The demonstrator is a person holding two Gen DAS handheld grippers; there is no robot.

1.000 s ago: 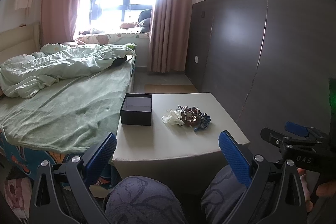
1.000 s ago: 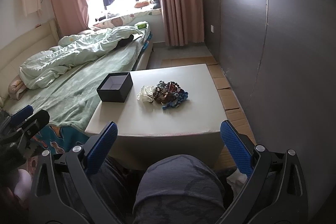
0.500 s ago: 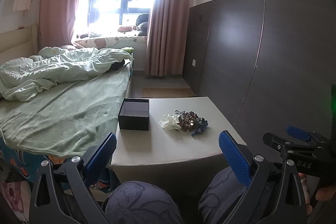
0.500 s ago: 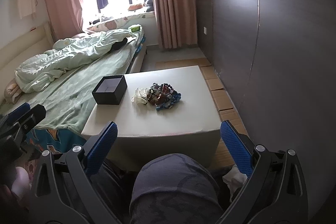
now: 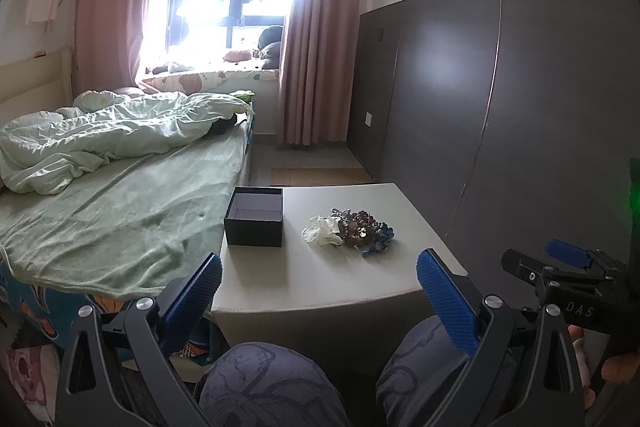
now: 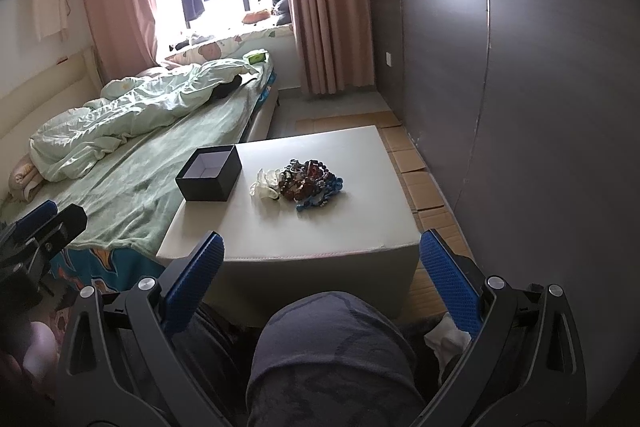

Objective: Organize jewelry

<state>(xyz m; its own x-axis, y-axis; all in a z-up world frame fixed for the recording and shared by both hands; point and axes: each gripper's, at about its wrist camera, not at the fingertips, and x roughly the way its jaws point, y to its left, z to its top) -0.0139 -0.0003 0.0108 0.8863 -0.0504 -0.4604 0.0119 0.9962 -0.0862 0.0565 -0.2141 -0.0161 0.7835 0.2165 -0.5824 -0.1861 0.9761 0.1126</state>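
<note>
The jewelry pile [image 6: 298,185] lies at twelve o'clock from the right gripper [image 6: 320,279], nearer than the left gripper [image 5: 318,287]; both spread wide, empty.

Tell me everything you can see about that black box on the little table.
The black box is a small, square, lidless container, matte black outside with a pale lining inside; it looks like stiff card. It sits upright and open, and appears empty. It stands flat on the white table, at the corner nearest the bed. The jewelry pile lies beside it, apart and not touching. Neither the left gripper nor the right gripper is near it; both hang open, short of the table.
</note>
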